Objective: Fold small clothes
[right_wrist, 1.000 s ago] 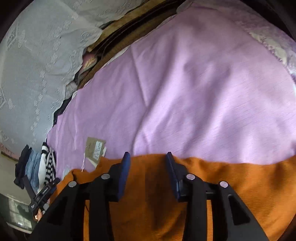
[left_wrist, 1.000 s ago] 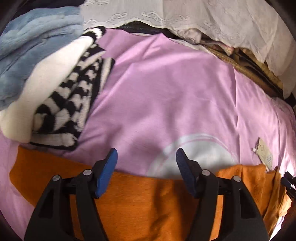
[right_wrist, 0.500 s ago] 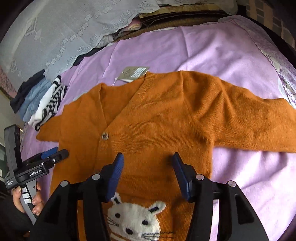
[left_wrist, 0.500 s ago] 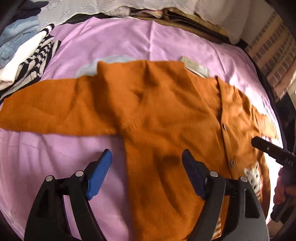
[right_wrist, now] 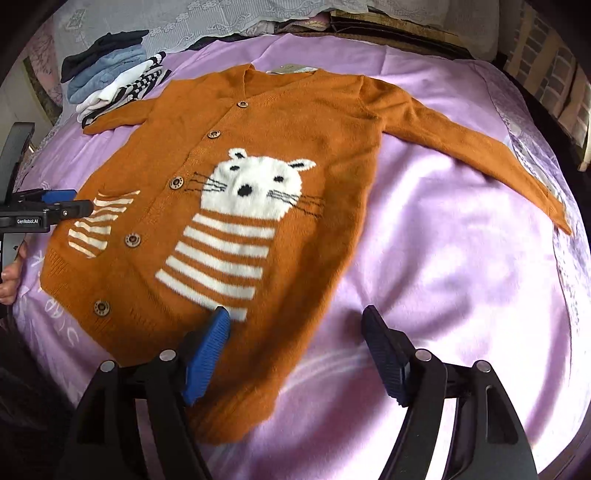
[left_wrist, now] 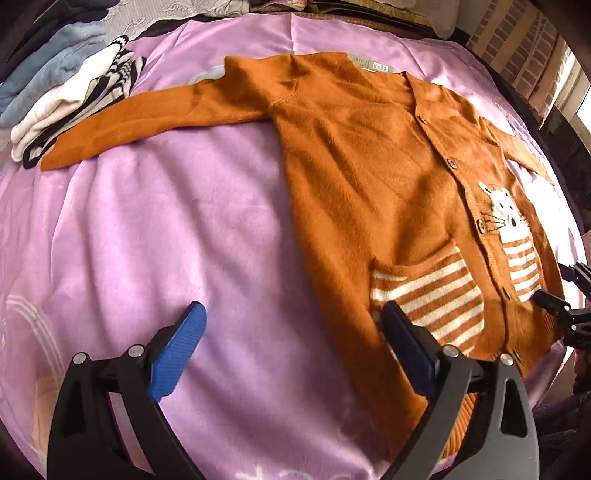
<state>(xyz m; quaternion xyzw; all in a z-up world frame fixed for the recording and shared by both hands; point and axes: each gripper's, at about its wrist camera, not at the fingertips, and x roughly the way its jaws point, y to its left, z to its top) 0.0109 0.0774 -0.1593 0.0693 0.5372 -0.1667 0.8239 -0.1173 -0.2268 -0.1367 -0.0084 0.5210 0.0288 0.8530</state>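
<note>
An orange buttoned cardigan (left_wrist: 369, 166) with a white cat and striped pocket lies flat, face up, on the pink blanket, both sleeves spread out; it also shows in the right wrist view (right_wrist: 229, 206). A paper tag (left_wrist: 371, 64) sits at its collar. My left gripper (left_wrist: 291, 332) is open and empty, above the blanket at the cardigan's left hem side. My right gripper (right_wrist: 295, 332) is open and empty, above the cardigan's right hem edge. The left gripper also shows in the right wrist view (right_wrist: 55, 201), and the right gripper's tips show in the left wrist view (left_wrist: 561, 295).
A stack of folded clothes (left_wrist: 62, 88), blue, white and black-striped, lies at the far left by the left sleeve cuff; it also shows in the right wrist view (right_wrist: 110, 85). White lace fabric (right_wrist: 207, 18) lies behind the pink blanket (left_wrist: 166, 221). A brick wall (left_wrist: 524, 48) stands at right.
Both grippers have pulled back from the collar end toward the hem; the view went from the shoulders to the whole cardigan lying flat. Both jaws stayed open.
</note>
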